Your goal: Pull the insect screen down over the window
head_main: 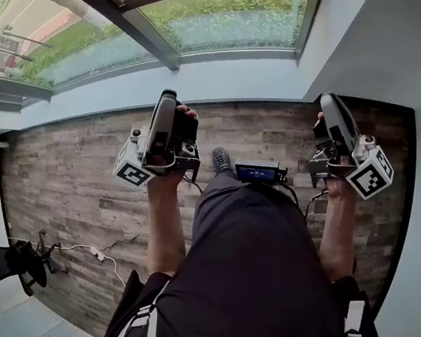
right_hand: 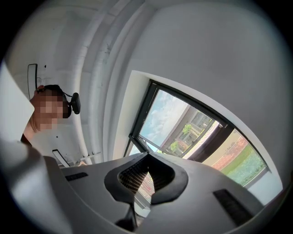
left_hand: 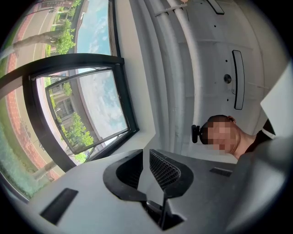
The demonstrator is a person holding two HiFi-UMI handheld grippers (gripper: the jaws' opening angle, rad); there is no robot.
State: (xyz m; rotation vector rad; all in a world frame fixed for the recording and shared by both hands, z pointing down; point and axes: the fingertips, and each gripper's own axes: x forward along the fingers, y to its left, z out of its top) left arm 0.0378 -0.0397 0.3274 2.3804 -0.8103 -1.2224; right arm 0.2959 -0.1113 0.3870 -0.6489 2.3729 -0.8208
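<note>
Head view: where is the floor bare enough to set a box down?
Bare: the wooden floor between the window-side wall and the left forearm. Crowded around the office chair and cable at lower left, and by the shoe and device.

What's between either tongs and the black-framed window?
Nothing visible. The left tongs and right tongs are empty, in open air above the brown wood-plank floor. Only the white sill lies between them and the black-framed glass window. The screen itself can't be made out.
</note>
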